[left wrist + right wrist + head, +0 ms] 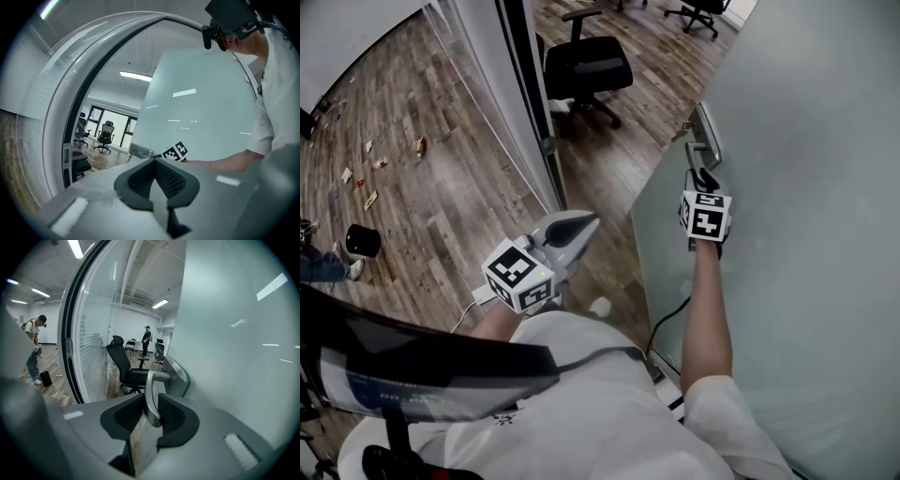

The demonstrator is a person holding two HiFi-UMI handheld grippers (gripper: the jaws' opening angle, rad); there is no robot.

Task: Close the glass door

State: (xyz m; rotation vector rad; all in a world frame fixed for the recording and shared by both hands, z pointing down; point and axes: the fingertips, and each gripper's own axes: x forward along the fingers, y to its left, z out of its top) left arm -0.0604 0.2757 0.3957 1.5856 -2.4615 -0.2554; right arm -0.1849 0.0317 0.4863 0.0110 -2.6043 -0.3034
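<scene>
At two o'clock, right gripper (704, 178) jaws clamp handle (151, 401) of glass door (806, 206), ajar; left gripper (581, 225) jaws closed, empty. Next: swing door to frame (517, 56) at eleven.

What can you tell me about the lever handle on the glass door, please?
The lever handle looks like brushed silver metal, smooth and rounded. It juts out from a metal plate at the edge of the frosted glass door, then bends at about a right angle. Its free end sits between the jaws of the right hand-held gripper, whose dark ribbed pads close on it from both sides. Nothing else touches it.
</scene>
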